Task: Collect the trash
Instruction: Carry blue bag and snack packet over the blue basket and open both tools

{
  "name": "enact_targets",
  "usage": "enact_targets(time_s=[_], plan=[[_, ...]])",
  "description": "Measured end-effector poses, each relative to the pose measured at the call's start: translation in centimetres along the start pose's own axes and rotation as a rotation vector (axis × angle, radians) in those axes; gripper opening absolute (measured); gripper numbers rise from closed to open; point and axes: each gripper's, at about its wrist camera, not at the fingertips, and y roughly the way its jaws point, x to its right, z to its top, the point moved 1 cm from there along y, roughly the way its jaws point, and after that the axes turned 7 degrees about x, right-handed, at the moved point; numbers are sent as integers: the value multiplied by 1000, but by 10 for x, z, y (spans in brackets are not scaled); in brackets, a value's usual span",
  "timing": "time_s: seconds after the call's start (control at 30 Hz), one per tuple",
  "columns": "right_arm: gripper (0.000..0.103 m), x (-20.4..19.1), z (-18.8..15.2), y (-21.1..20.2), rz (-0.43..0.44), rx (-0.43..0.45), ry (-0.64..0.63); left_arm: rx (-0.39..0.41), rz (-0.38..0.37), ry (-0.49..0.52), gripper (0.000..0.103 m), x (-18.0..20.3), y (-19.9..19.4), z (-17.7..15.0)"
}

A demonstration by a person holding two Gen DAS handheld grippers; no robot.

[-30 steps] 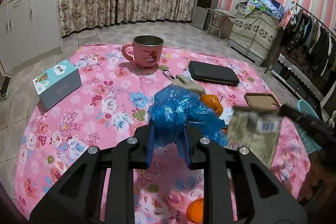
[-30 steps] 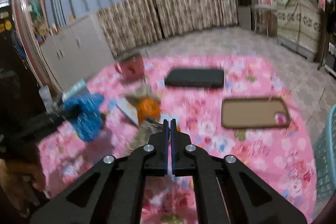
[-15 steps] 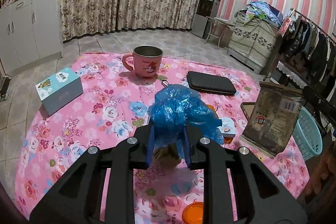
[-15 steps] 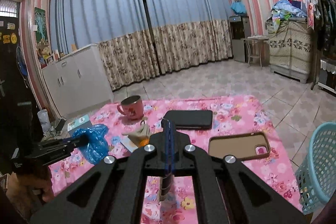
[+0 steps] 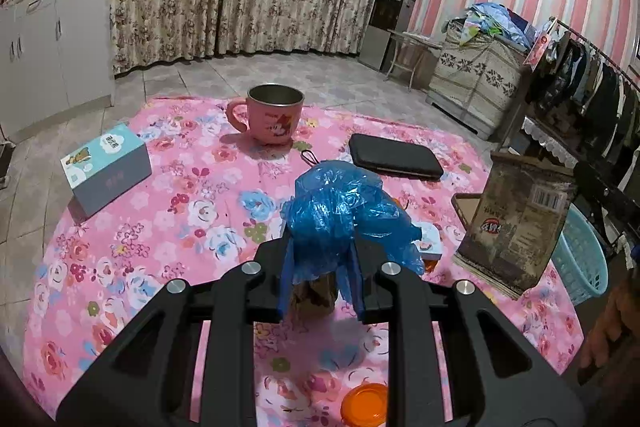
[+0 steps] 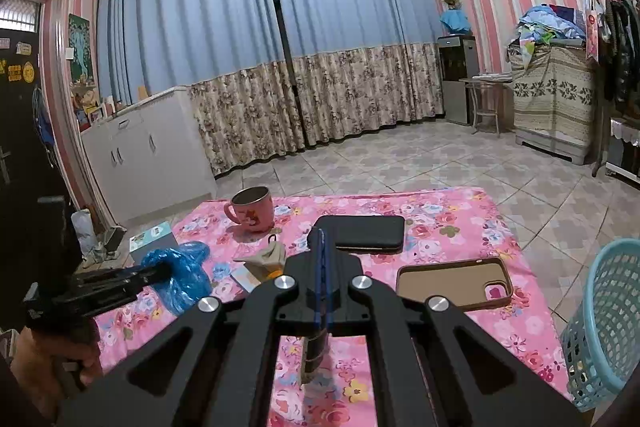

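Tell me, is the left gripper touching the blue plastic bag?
Touching. The left wrist view shows the left gripper with its jaws closed on the blue plastic bag.

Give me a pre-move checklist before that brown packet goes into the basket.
1. Right hand-held gripper shut on the brown packet: ok.
2. Packet lifted clear of the pink cloth: ok.
3. Laundry basket mouth open and beside the table: ok.
4. Basket contents: cannot tell.
5. Left hand-held gripper clamped on the blue plastic bag: ok.
6. Phone case below the packet's likely path, keep above it: ok.
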Motion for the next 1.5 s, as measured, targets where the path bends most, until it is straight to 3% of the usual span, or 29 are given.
enact_targets(time_s=[0.77, 0.97, 1.17, 1.37, 1.5], plan=[[1, 9, 8, -16, -22, 46, 11, 26, -13, 49, 22, 29, 0, 5], [1, 21, 16, -24, -62, 73, 6, 69, -34, 115, 22, 67, 1, 24], [1, 58, 29, -46, -102, 123, 62, 95, -62, 142, 22, 102, 4, 40], [1, 106, 48, -89, -200, 216, 103, 124, -166, 208, 22, 180, 10, 63], [1, 152, 54, -133, -319, 277, 134, 131, -250, 255, 22, 242, 13, 64]])
